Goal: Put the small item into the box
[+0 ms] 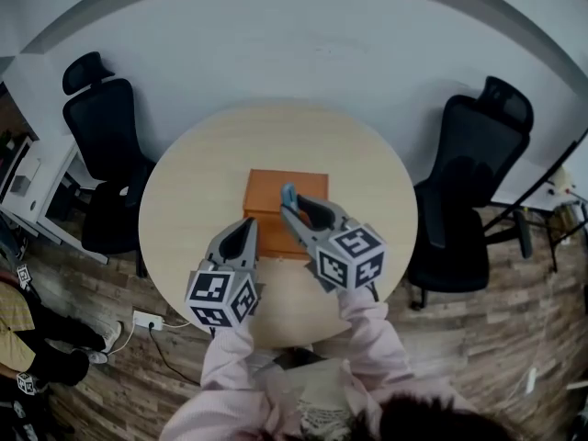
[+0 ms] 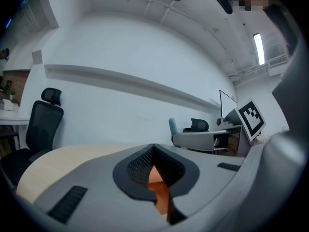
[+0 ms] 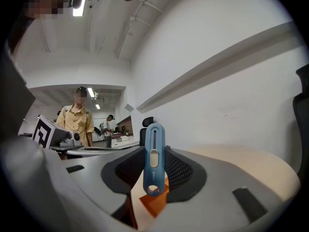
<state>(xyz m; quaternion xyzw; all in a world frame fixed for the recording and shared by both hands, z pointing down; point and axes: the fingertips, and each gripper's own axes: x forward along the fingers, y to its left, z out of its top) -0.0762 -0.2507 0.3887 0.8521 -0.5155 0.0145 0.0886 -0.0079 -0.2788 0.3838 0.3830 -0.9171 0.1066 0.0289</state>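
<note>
An orange box (image 1: 272,184) lies shut in the middle of the round pale table (image 1: 184,200). My right gripper (image 1: 292,202) hangs over the box's near half, shut on a small blue item (image 1: 288,194) that stands upright between its pads. The right gripper view shows this blue item (image 3: 153,158) as a slim slider tool with a hole at its lower end, and the box (image 3: 155,203) beneath it. My left gripper (image 1: 248,226) sits at the box's front left corner with its tips together and nothing between them. Through its gap the box (image 2: 161,192) shows orange.
Black office chairs stand to the left (image 1: 106,145) and right (image 1: 473,182) of the table. A white wall runs behind it. A power strip (image 1: 147,320) lies on the wooden floor at the left. People (image 3: 79,120) stand far off in the room.
</note>
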